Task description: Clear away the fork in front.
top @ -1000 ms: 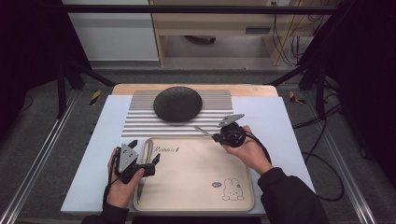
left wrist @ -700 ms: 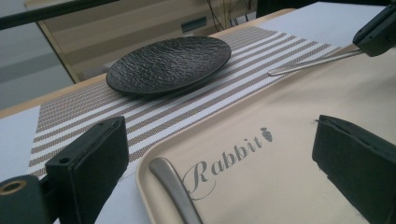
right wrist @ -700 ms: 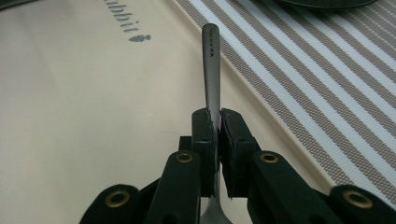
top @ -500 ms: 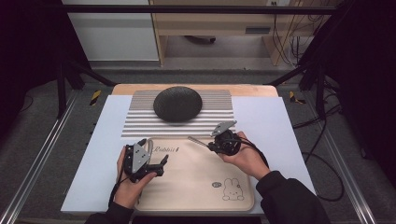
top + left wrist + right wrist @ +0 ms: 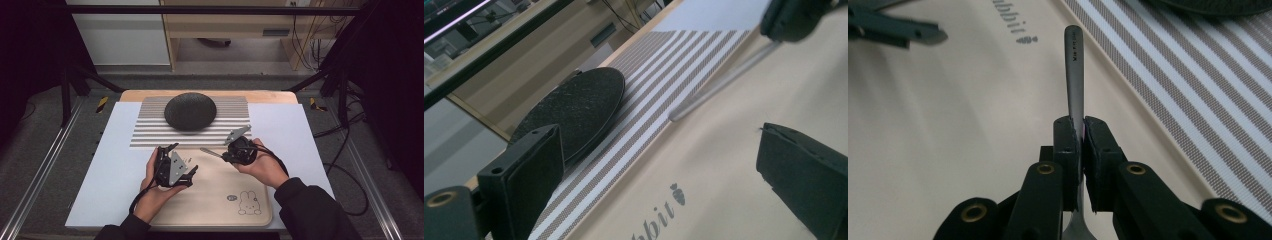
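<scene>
Steel shows between the black jaws of the right gripper (image 5: 1077, 135), which are clenched on the handle of a utensil (image 5: 1074, 70) whose free end juts out low over the beige mat (image 5: 215, 200), near its edge with the striped mat (image 5: 150, 132). The left gripper (image 5: 184, 172) hangs just beside it over the same beige mat, jaws wide apart with nothing between them. Beyond both, a dark round plate (image 5: 190, 111) sits on the striped mat.
</scene>
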`<state>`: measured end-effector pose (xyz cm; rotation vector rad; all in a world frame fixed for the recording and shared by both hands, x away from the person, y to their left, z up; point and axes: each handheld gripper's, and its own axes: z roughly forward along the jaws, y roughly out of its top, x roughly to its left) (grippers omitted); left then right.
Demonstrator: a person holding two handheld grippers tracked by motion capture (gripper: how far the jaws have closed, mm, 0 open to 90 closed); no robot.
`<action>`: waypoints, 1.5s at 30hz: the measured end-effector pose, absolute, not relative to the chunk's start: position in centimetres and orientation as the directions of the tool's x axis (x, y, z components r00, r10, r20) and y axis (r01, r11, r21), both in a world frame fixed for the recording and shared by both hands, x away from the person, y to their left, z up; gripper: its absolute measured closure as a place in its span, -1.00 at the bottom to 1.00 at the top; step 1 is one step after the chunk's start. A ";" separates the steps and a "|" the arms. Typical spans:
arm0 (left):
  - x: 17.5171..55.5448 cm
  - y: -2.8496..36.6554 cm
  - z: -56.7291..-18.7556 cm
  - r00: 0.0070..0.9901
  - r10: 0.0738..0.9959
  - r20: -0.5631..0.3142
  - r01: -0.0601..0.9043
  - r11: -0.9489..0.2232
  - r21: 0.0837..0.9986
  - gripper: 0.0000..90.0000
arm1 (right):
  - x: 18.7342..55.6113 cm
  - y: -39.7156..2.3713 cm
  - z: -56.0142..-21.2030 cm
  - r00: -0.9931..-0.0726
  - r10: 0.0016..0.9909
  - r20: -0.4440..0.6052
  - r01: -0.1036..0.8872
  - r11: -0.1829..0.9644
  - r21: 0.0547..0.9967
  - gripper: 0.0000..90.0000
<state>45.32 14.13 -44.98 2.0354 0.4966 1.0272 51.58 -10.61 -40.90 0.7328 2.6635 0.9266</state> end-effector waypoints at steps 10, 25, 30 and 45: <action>44.2 14.4 -45.5 0.543 0.619 0.568 -0.060 -0.645 0.762 -0.79 | 51.8 -7.9 -39.4 -0.885 0.463 -0.055 0.344 0.727 0.594 0.89; 43.7 13.6 -46.2 0.462 0.519 0.719 -0.130 -0.762 0.634 -0.60 | 51.2 -5.1 -38.1 -0.910 0.413 -0.033 0.322 0.756 0.569 0.89; 43.4 13.1 -46.6 0.442 0.461 0.770 -0.156 -0.805 0.572 -0.43 | 50.8 -4.5 -37.8 -0.917 0.397 -0.034 0.311 0.766 0.563 0.89; 43.2 12.8 -46.7 0.402 0.401 0.823 -0.181 -0.846 0.501 0.17 | 50.5 -3.8 -37.6 -0.918 0.395 -0.021 0.318 0.769 0.554 0.89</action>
